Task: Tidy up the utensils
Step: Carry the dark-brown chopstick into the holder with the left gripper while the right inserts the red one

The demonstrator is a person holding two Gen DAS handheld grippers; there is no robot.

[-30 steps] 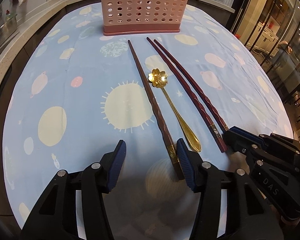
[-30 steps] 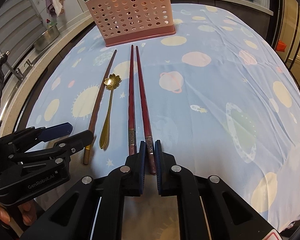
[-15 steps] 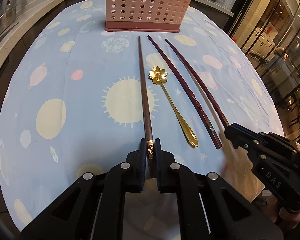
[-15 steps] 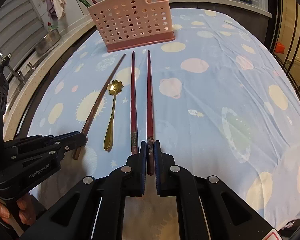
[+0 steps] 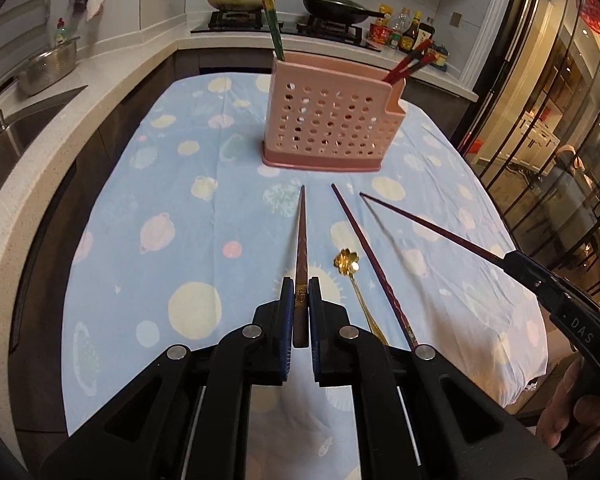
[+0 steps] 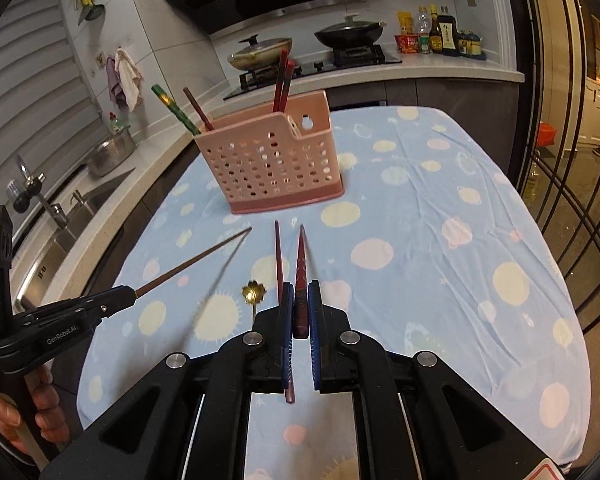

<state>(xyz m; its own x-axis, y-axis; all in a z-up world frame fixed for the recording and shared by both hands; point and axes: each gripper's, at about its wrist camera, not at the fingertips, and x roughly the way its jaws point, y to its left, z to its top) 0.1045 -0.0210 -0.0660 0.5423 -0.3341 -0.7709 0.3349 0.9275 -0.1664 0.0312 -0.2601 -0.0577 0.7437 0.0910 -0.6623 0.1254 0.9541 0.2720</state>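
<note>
The left tongs (image 5: pixel 299 300) are clenched on a brown chopstick (image 5: pixel 301 236), raised at lower centre. The right tongs (image 6: pixel 299 300) grip a red chopstick (image 6: pixel 301 268). A second red chopstick (image 5: pixel 374 264) and gold spoon (image 5: pixel 350 266) lie on the surface (image 5: pixel 160 220), below the pink holder (image 5: pixel 328 120).

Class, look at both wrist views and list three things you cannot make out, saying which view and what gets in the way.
1. Left wrist view: the gold spoon's handle end is hidden behind the left gripper.
2. Both views: the lower parts of the chopsticks standing in the pink holder are hidden by its walls.
3. Right wrist view: the labels on the sauce bottles are too small to read.
</note>
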